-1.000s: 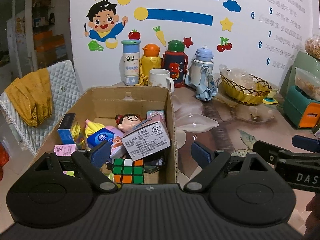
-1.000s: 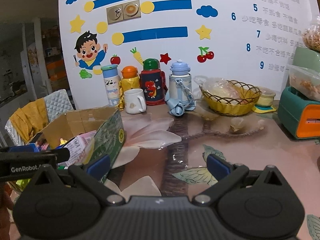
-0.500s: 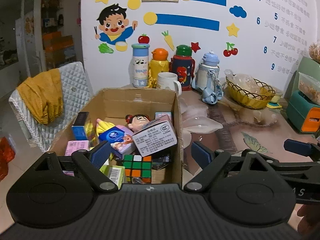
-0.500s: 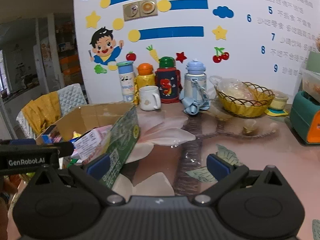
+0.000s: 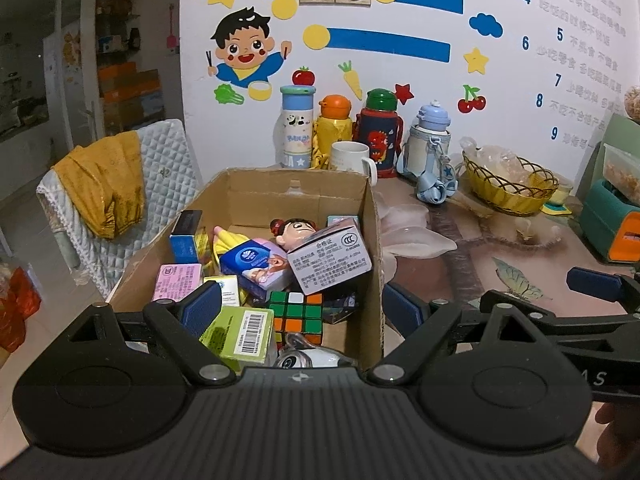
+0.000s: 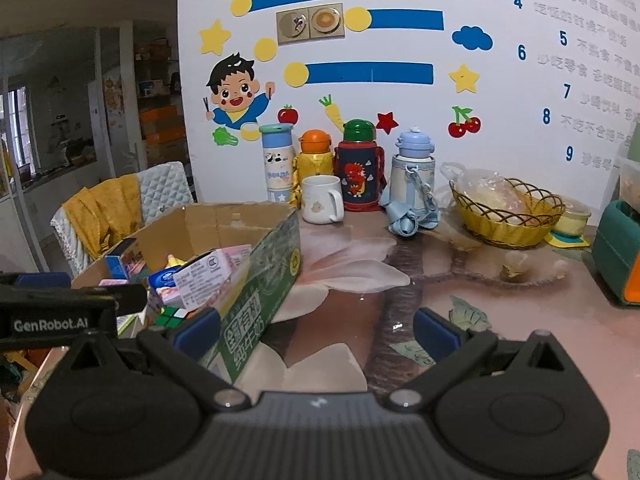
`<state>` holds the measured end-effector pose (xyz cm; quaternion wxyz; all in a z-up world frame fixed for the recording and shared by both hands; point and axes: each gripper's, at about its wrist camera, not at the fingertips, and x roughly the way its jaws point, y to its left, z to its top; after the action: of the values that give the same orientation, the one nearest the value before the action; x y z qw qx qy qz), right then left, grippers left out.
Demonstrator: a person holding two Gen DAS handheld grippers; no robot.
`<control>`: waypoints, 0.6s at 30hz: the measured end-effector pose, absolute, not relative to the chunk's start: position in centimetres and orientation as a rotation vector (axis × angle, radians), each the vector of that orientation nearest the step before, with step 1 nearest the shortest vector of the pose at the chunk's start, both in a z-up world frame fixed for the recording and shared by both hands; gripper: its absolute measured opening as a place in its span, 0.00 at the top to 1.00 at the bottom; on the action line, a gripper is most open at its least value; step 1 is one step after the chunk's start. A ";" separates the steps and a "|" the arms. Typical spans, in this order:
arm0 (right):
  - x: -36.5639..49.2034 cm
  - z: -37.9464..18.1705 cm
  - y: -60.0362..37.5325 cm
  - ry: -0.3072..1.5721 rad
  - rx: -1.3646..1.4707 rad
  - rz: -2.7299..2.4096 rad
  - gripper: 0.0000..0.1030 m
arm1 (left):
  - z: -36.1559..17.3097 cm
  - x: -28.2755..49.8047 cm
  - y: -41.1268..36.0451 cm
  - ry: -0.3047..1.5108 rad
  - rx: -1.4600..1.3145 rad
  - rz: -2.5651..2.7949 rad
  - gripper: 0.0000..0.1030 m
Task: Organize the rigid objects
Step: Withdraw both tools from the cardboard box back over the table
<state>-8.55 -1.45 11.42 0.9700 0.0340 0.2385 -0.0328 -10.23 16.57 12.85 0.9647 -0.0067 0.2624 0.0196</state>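
An open cardboard box stands on the table's left part, packed with small rigid things: a Rubik's cube, a grey carton, a doll, a blue packet, a pink carton and a green barcode carton. My left gripper hangs open above the box's near end, nothing between its fingers. The right gripper is open and empty over the table, just right of the box. The right gripper's arm shows at the left wrist view's right edge.
Along the back wall stand several water bottles and a white mug. A yellow wire basket holds a bag. A teal and orange appliance sits at the far right. A chair with yellow cloth stands left of the table.
Both grippers have risen and pulled back a little, so the box's near contents, including the green barcode carton, have come into the left wrist view. Both stay open.
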 end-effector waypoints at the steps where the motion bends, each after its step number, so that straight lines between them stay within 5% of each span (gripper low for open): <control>1: -8.6 11.4 -1.4 0.482 0.067 -0.064 0.01 | 12.8 -10.3 16.6 0.531 -0.013 0.041 0.00; 18: -8.8 10.9 -2.4 0.490 0.072 -0.081 0.01 | 12.7 -10.7 15.3 0.476 -0.015 0.009 0.00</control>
<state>-8.79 -2.36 10.95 0.9687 0.0355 0.2425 -0.0400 -10.72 15.27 12.67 0.9718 -0.0076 0.2355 0.0045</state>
